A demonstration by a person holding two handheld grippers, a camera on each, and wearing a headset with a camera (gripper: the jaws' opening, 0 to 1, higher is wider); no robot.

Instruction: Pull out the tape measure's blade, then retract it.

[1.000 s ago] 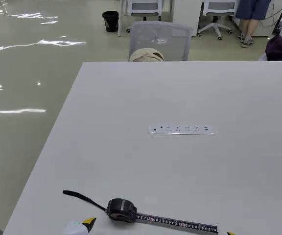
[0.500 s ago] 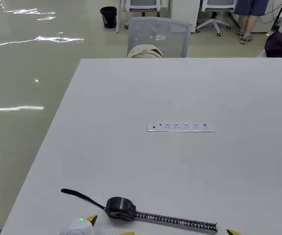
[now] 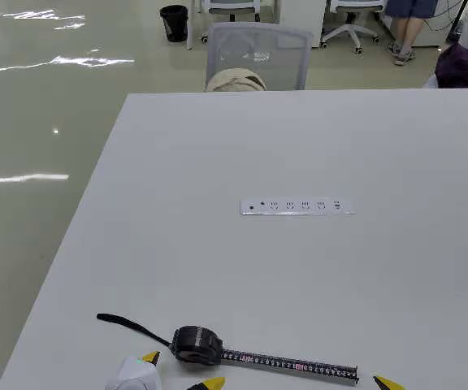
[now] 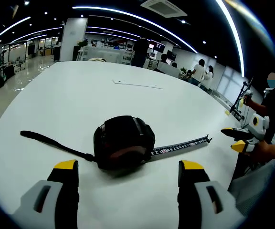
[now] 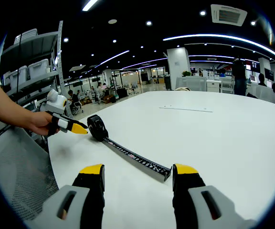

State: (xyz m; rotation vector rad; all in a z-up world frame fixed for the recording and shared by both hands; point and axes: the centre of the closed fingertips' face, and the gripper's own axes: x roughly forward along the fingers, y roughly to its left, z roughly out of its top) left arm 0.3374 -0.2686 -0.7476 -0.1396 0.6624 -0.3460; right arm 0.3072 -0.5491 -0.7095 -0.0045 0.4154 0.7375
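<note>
No brand legible; the blade carries printed scale numbers, too small to read, and the markings on the white power strip are likewise unreadable

White matte counter, power strip flat near its middle. Open-plan office: glossy pale floor, grey mesh chair at the counter's far edge, black bin beyond, strip lights on a dark ceiling, shelving with boxes in the right gripper view

Tape measure lies at the counter's near edge. Black case at the left, blade drawn out flat on the counter and running to the right, slanting slightly toward the near edge; long axis is roughly left-right. Black wrist strap trails from the case to the left and away

Left tool wide, yellow-tipped jaws either side of the case, just short of it, gripping nothing. Right tool wide, blade end just ahead between its jaws, nearer the right-hand one, not gripped. A hand holds the left tool beside the case
</note>
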